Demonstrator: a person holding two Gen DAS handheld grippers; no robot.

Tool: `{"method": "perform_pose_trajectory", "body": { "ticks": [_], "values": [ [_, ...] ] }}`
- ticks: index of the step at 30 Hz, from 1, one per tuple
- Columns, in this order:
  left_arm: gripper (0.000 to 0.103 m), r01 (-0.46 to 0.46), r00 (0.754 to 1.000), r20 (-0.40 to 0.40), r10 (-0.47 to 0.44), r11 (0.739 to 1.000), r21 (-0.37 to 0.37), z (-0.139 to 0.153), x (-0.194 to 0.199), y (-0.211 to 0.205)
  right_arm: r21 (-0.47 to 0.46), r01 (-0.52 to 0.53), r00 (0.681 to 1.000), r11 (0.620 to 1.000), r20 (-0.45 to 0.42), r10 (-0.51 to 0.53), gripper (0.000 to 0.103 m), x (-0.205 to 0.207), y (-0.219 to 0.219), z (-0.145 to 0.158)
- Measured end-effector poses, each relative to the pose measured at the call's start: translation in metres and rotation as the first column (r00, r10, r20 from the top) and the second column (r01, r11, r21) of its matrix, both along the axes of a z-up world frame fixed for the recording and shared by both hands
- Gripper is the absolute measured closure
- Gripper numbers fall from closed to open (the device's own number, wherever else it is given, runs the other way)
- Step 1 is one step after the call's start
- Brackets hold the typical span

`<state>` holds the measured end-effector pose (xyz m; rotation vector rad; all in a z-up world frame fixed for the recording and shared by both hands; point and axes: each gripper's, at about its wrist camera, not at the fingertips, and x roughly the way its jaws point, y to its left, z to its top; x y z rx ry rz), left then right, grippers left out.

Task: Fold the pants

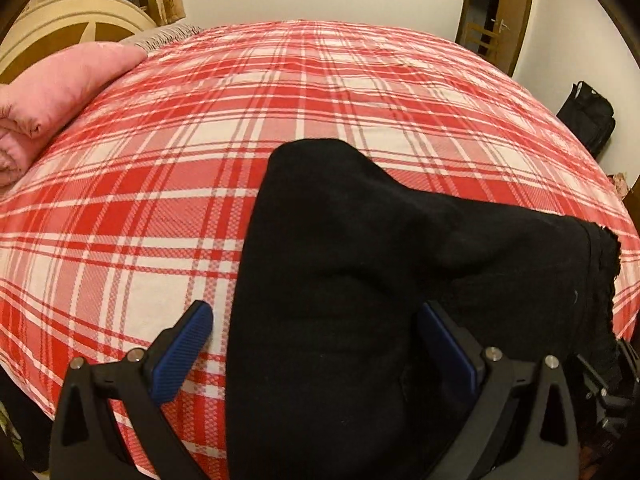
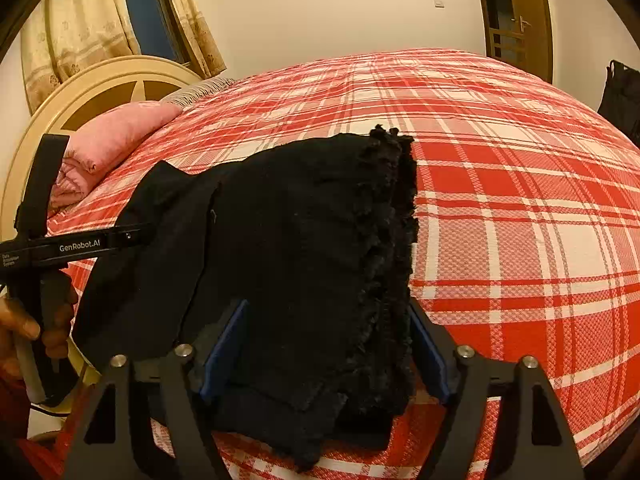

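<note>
Fingers (image 1: 200, 344) of both grippers spread, straddling black pants (image 1: 360, 260) lying crosswise on bed.

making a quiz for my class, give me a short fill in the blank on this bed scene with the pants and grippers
1. The pants are coloured ____.
2. The bedspread has a red and white ____ pattern.
3. The folded blanket beside the headboard is coloured ____.
4. The pads of the left gripper are coloured ____.

Missing words: black; plaid; pink; blue
</note>
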<state>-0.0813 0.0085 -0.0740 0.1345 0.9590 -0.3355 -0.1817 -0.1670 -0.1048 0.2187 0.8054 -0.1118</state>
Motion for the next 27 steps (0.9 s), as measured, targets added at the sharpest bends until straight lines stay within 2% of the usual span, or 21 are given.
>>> {"method": "perform_pose_trajectory", "body": {
  "ticks": [8,12,15,18,22,27],
  "values": [
    [0.000,-0.001,1.000,0.008,0.001,1.000,0.025,0.001,0.000,-0.003,-0.007,0.000,1.000,1.000,0.006,0.000,0.028,0.000,0.003,-0.001],
    [0.000,-0.009,1.000,0.005,0.009,1.000,0.025,0.001,0.000,-0.003,-0.041,-0.015,1.000,0.999,0.005,0.015,0.034,-0.002,0.010,0.001],
    [0.000,-0.009,1.000,0.003,0.009,1.000,0.023,0.000,0.000,-0.003,-0.036,-0.017,1.000,0.999,0.011,0.017,0.035,-0.002,0.009,0.001],
    [0.000,-0.007,1.000,-0.021,0.007,1.000,-0.011,-0.002,0.002,0.002,-0.021,-0.017,1.000,1.000,0.016,0.018,0.035,-0.003,0.006,0.001],
    [0.000,-0.009,0.996,-0.087,-0.001,0.993,-0.114,-0.005,0.003,0.026,-0.004,-0.015,1.000,1.000,0.022,0.015,0.035,-0.004,0.005,0.000],
    [0.000,0.008,0.996,-0.082,-0.029,0.968,-0.250,-0.003,-0.014,0.061,0.014,-0.014,1.000,1.000,0.025,0.013,0.034,-0.003,0.001,-0.002]
  ]
}}
